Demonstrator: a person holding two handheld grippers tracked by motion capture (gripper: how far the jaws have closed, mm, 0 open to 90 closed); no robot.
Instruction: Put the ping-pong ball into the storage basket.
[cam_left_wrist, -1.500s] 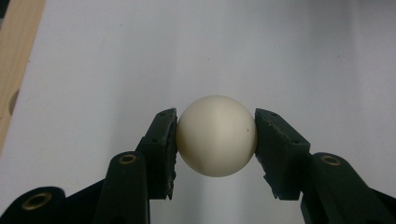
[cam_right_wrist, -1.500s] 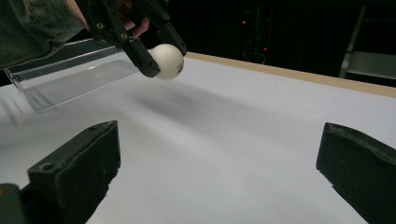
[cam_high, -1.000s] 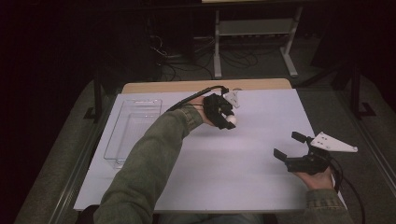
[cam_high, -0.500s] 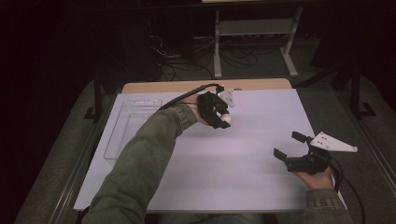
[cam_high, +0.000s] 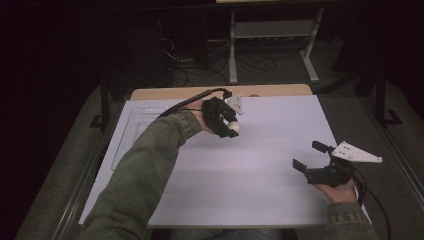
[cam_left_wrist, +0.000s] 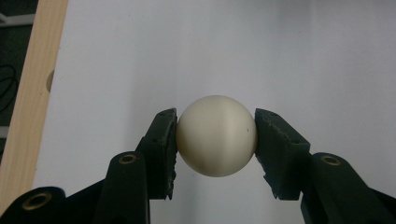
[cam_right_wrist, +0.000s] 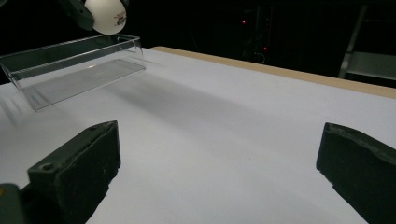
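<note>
A cream-white ball (cam_left_wrist: 216, 136) sits clamped between the two black jaws of my left gripper (cam_left_wrist: 216, 137), held in the air above the white table top. From above, that left gripper (cam_high: 226, 124) hangs over the far middle of the table with the ball (cam_high: 233, 128) at its tip. The ball (cam_right_wrist: 107, 15) with a small printed mark also appears at the top left of the right gripper view. My right gripper (cam_high: 307, 156) rests low at the table's near right, its jaws wide apart with nothing between them (cam_right_wrist: 219, 177).
A clear plastic tray (cam_right_wrist: 70, 70) stands on the table's far left (cam_high: 132, 131), left of the held ball. The white sheet (cam_high: 270, 150) covers a wooden table whose bare edge (cam_high: 270, 90) runs along the far side. A metal stand (cam_high: 272, 30) and cables lie beyond.
My left gripper has lifted the ball and carried it a little toward the left, nearer the tray. The right gripper has stayed put.
</note>
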